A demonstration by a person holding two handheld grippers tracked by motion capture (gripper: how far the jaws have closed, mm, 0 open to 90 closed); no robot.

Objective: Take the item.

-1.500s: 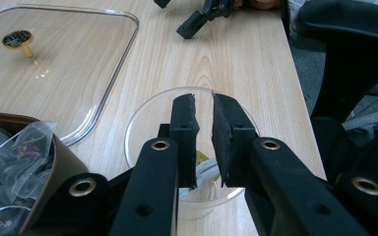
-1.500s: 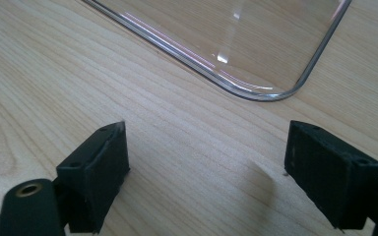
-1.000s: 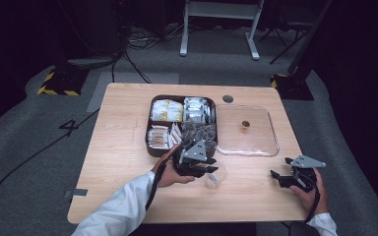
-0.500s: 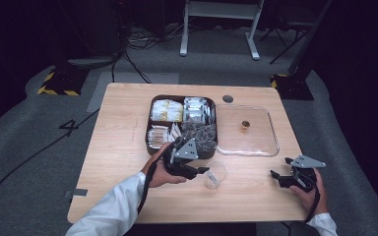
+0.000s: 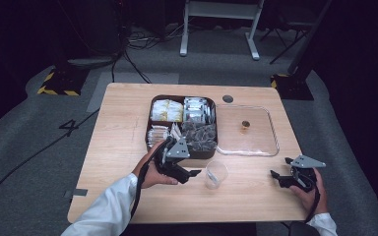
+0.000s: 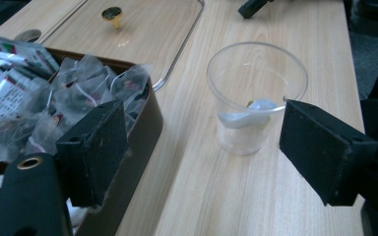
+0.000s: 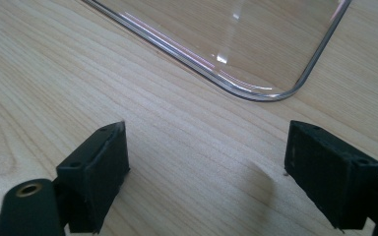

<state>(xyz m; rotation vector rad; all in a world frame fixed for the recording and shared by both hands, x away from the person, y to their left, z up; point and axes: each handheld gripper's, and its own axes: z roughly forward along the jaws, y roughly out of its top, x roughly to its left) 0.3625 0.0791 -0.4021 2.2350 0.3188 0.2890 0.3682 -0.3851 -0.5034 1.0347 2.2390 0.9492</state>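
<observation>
A clear plastic cup (image 5: 215, 173) stands on the table in front of the dark box, and a pale tea bag (image 6: 248, 116) lies in the cup (image 6: 256, 93). My left gripper (image 5: 192, 170) is just left of the cup and points at it. Its jaws have just been opening. In the left gripper view it (image 6: 204, 147) is open, short of the cup, with nothing between its pads (image 6: 96, 147). My right gripper (image 5: 279, 171) rests at the table's right front. It (image 7: 206, 167) is open over bare wood, near a corner of the clear lid (image 7: 256, 73).
A dark box (image 5: 150, 129) with compartments of packets and tea bags (image 6: 78, 93) sits mid-table. A clear lid (image 5: 268, 137) with a small brass knob (image 5: 245, 124) lies to its right. A round hole (image 5: 228, 99) is in the tabletop behind. The table's front edge is close to both hands.
My left gripper has drawn back to the left, away from the cup, and its jaws have spread apart. The right gripper has stayed where it was.
</observation>
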